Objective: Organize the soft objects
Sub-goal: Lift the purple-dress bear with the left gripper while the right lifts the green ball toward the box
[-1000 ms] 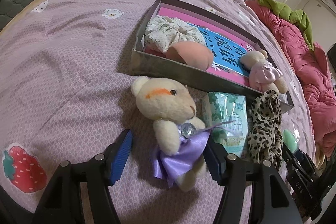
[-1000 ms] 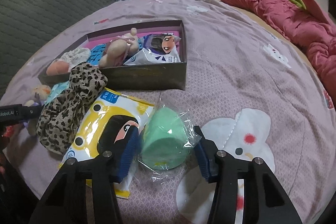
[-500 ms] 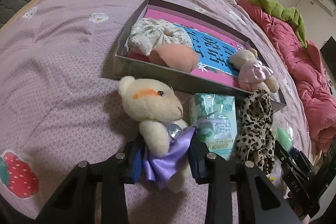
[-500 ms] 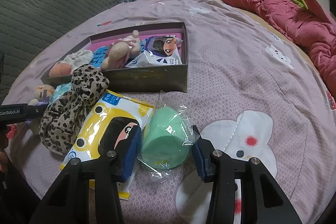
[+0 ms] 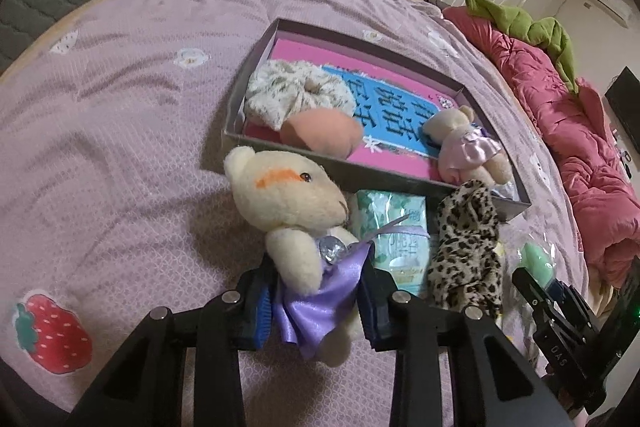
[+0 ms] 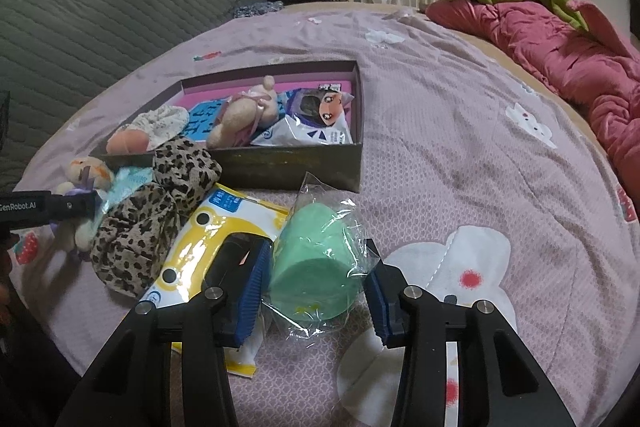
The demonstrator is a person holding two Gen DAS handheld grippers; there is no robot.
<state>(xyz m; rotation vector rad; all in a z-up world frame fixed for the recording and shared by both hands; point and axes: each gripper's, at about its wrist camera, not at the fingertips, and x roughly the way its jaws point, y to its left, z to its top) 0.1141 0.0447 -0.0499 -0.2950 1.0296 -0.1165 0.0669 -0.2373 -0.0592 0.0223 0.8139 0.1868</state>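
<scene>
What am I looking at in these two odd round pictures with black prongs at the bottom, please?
Each picture comes from a fisheye camera on a hand-held two-finger gripper; a person carries one in each hand above a bed with a purple bedspread. The left gripper has closed on a cream teddy bear in a purple dress. The right gripper squeezes a green sponge wrapped in clear plastic. A shallow box already holds other soft things. A leopard scrunchie and a yellow packet lie in front of it.
</scene>
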